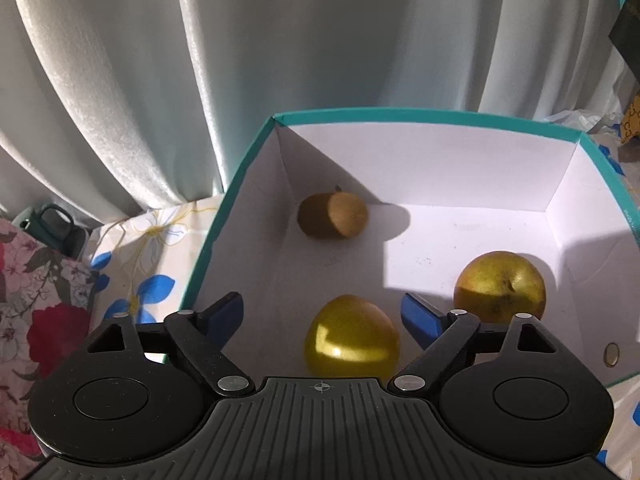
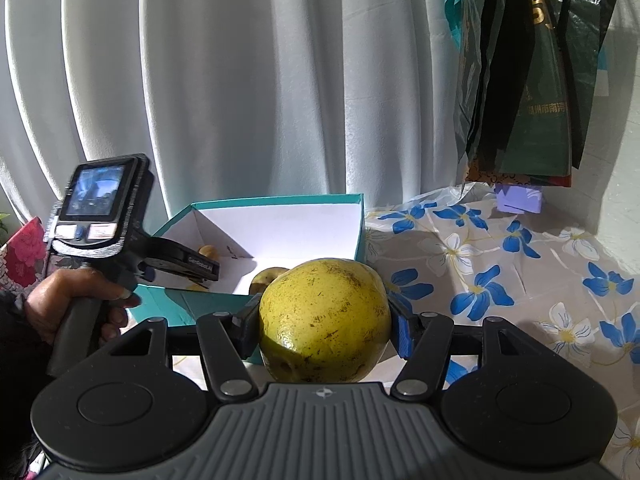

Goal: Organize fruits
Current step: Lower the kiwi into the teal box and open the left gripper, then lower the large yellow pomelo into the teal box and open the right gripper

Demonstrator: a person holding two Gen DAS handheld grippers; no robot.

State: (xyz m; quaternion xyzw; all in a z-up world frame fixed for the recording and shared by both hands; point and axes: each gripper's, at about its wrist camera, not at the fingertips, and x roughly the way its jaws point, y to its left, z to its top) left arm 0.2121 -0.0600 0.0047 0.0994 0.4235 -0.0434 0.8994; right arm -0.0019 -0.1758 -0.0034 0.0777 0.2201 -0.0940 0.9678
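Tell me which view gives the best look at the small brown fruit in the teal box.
The left wrist view. It looks down into the white-lined teal cardboard box, where the small brown round fruit lies unobstructed near the far left corner. In the right wrist view only a sliver of it shows, behind the left hand-held gripper.

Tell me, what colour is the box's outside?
Teal outside, white inside: the box shows it best in the right wrist view.
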